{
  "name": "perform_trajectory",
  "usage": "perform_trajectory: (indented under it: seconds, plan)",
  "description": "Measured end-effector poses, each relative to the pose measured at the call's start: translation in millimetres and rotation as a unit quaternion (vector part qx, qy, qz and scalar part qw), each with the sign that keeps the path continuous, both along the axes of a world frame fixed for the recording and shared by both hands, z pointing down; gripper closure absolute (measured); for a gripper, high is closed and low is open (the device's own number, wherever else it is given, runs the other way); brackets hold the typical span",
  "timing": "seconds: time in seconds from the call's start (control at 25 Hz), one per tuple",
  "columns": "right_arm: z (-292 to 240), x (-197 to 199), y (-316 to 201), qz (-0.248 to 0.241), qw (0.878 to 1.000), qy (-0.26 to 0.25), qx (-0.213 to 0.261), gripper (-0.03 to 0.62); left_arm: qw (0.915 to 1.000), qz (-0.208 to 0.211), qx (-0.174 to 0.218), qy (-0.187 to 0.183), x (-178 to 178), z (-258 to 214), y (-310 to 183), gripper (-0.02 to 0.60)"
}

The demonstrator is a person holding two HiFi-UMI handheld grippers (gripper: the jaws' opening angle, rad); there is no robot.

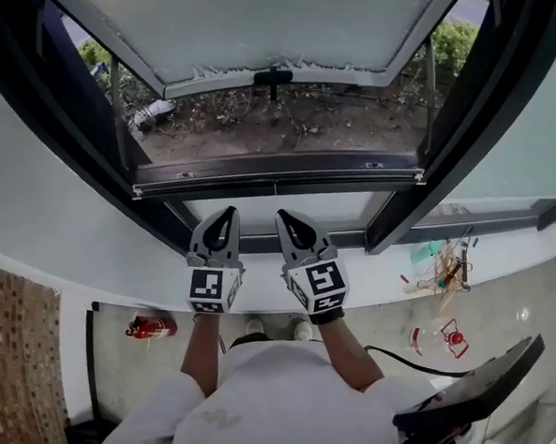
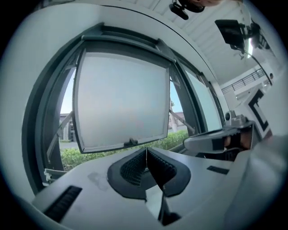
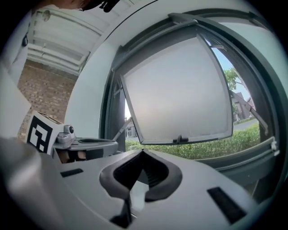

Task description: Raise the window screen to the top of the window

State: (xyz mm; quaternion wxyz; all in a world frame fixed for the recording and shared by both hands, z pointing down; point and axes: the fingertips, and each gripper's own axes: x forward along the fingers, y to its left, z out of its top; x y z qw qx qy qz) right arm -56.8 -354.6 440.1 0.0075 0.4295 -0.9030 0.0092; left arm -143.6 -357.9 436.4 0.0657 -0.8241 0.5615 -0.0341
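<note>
— What is the biggest thing?
— The window [image 1: 279,173]. Its pane [image 1: 253,18] is tipped out over the ground.
— Where is the screen?
— I can't make it out in the window.
— And the grippers?
— The left gripper [image 1: 229,211] and right gripper [image 1: 284,215] sit side by side near the window's bottom edge. Both are pressed together and hold nothing.
— Anything small?
— A handle [image 1: 273,76] on the pane's bottom edge.

Left gripper [image 2: 146,149], fingers [image 2: 132,169] together and empty, before the outward-tilted frosted window panel [image 2: 121,101]
</note>
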Motion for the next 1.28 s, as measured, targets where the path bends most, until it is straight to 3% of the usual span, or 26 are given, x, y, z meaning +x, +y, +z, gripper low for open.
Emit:
perform_trajectory:
  seconds: [0.16,0.28,0.36,0.44,0.56,0.76,0.96,1.08,1.24,1.28]
  plan:
    - [18.0,0.2,-17.2,0.012,1.000,0.016,-0.016,0.595,0.9972,0.029,-0.030,-0.063,-1.4,27.5,-35.4,0.578]
    - [36.3,0.0,-35.2,0.024,0.999,0.023,-0.030,0.595,0.9877,0.031,-0.033,-0.150,-1.7,45.9,-57.6,0.555]
    - [51.4,1.7,-46.7,0.033,0.998,0.032,-0.046,0.595,0.9700,0.037,-0.031,-0.238,3.9,59.5,-70.0,0.525]
    - [69.2,4.4,-53.5,0.040,0.996,0.042,-0.067,0.595,0.9461,0.049,-0.027,-0.319,10.1,73.7,-77.3,0.509]
    - [99.3,8.4,-61.2,0.048,0.992,0.050,-0.104,0.595,0.9156,0.062,-0.032,-0.396,12.9,93.9,-85.6,0.489]
    - [142.3,11.3,-78.6,0.072,0.984,0.117,-0.111,0.595,0.8867,0.056,-0.039,-0.457,7.3,112.2,-101.3,0.448]
    - [180.4,-3.9,-94.3,0.047,0.979,0.126,-0.152,0.480,0.8744,0.060,-0.045,-0.479,4.2,119.7,-107.3,0.446]
    - [195.2,-10.5,-108.1,0.060,0.978,0.126,-0.158,0.474,0.8662,0.057,-0.041,-0.495,3.5,121.9,-108.2,0.446]
    - [207.6,-16.7,-125.0,0.073,0.978,0.105,-0.163,0.474,0.8424,0.040,-0.024,-0.537,3.2,121.1,-110.7,0.448]
    - [211.3,-18.7,-127.7,0.072,0.979,0.099,-0.166,0.476,0.8411,0.038,-0.023,-0.539,3.1,120.3,-111.3,0.448]
